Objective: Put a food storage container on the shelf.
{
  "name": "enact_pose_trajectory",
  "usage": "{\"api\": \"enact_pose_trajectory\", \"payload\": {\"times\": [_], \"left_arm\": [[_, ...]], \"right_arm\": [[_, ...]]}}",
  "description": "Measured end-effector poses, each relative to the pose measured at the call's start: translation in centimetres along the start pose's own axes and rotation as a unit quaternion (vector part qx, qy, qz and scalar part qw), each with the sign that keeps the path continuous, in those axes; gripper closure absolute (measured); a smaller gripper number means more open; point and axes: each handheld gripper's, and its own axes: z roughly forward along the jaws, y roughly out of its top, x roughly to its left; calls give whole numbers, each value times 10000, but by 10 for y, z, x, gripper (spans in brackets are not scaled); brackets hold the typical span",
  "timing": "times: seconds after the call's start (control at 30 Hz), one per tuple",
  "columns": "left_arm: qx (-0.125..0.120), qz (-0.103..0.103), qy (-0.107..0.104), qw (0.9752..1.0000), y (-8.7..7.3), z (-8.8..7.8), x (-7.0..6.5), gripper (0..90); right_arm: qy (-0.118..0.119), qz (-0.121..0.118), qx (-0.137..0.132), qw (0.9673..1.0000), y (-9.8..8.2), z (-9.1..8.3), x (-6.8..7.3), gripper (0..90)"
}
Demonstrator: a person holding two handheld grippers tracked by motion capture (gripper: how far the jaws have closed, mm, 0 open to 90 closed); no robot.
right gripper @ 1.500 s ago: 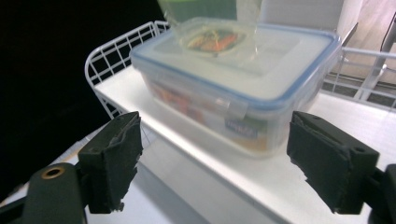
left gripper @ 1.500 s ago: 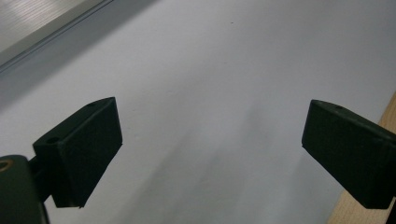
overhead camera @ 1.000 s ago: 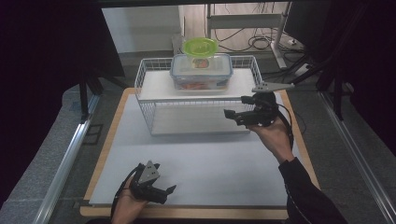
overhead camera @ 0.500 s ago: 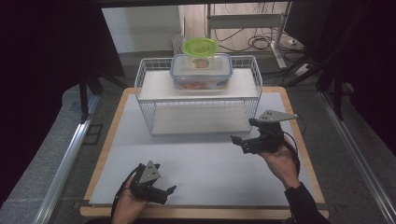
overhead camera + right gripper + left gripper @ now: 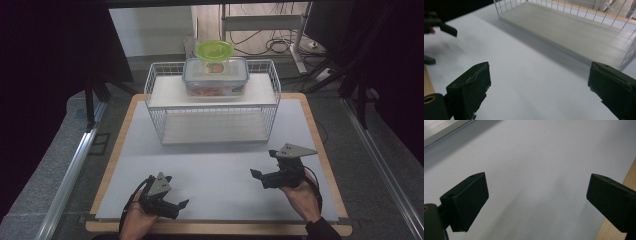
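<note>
Black fingers of right gripper (image 5: 256, 175) stand wide apart, nothing between them, low over the grey counter (image 5: 215, 165) at its right. Left gripper (image 5: 176, 204) at the near edge, its fingers (image 5: 465, 202) likewise spread and empty. Both hands well short of the wire rack (image 5: 212, 102).

Clear box (image 5: 215, 77) with blue-edged lid sits on the rack's top shelf, contents inside; green bowl (image 5: 214, 50) rests on its lid.

Judgement: box is stiff plastic, smooth, likely slippery, moderate weight. Best taken at the short ends under the lid rim, held level. Bowl is light and loose; it could slide off if the box tilts.
</note>
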Motion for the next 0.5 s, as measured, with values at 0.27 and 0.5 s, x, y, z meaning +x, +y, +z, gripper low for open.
{"api": "enact_pose_trajectory", "payload": {"times": [0.27, 0.5], "left_arm": [[27, -42, -3, 10000, -2, 2, 3, 35], [1, -40, 24, 10000, -2, 2, 3, 33]], "right_arm": [[-281, -320, 613, 9972, -38, 9, 9, 40], [-336, -212, 752, 9964, -47, 13, 8, 42]]}}
